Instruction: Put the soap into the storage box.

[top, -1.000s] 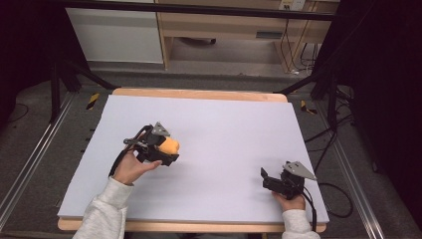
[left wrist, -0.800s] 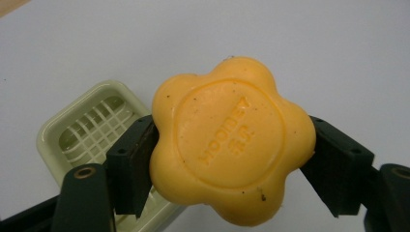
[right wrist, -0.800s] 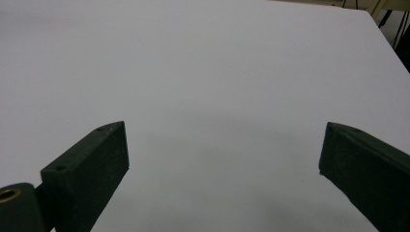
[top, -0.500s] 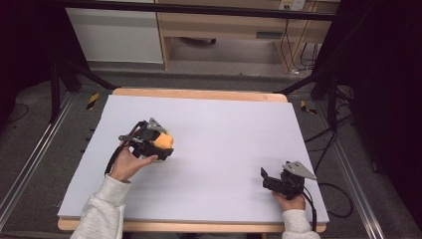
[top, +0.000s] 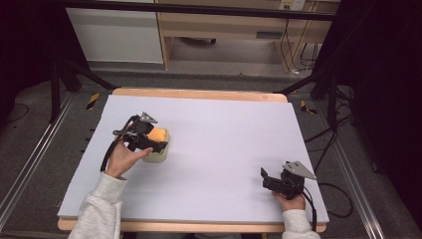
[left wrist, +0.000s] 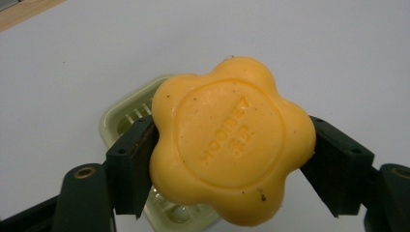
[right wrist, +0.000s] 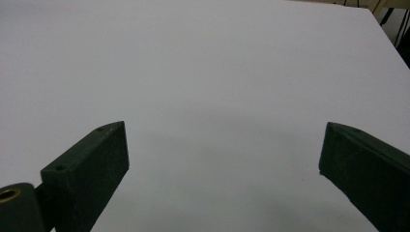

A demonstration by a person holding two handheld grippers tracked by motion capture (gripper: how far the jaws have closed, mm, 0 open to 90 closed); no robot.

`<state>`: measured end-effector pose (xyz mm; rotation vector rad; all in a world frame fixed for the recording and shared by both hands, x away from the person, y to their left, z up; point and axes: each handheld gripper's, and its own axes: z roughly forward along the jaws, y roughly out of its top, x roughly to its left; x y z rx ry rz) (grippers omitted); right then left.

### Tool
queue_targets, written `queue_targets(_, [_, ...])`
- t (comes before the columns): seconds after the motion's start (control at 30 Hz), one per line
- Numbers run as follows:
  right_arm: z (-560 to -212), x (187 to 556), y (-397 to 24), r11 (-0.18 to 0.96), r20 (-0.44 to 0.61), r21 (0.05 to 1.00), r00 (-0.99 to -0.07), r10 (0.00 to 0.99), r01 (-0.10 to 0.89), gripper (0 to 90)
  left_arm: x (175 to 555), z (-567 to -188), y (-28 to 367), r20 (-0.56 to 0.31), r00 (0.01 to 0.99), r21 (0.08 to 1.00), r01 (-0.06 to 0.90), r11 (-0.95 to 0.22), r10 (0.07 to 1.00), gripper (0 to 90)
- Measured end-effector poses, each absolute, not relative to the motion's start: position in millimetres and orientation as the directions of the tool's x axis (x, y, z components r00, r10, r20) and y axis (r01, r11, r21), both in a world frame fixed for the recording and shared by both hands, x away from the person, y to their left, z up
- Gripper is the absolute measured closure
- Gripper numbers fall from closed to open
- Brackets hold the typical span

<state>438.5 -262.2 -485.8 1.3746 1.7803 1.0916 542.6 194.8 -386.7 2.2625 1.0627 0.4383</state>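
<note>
1. The left gripper (left wrist: 227,159) clamps the soap (left wrist: 231,142) and has carried it leftward; it now hangs just above the dish (top: 155,152), so the drop looks close.
2. A second ago the soap sat further right, with no dish visible under it.
3. The right gripper (right wrist: 225,164) stays wide apart and idle at the table's (top: 224,129) near right.

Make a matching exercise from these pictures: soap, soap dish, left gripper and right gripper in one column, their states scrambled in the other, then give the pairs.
1. soap
2. soap dish
3. left gripper
4. right gripper

A. jaws apart over bare white table
B. pale green, under the held thing
C. orange, flower-shaped, clamped between two jaws
D. shut on the orange thing

Pairs: 1-C, 2-B, 3-D, 4-A
</note>
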Motion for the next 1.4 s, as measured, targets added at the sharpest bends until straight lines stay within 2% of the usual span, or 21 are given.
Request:
queue_targets(0.33, [-485.7, 438.5, -262.6, 0.112, 0.009, 0.889, -0.261, 0.965, 0.445, 4.1, 555.9, -400.1, 203.3, 0.033, 0.584, 0.616, 0.627, -0.477, 0.811, 26.5])
queue_targets(1.4, [-485.8, 438.5, -261.8, 0.118, 0.002, 0.889, -0.262, 0.965, 0.443, 4.0, 569.4, -422.4, 207.5, 0.022, 0.555, 0.575, 0.673, -0.465, 0.832, 26.5])
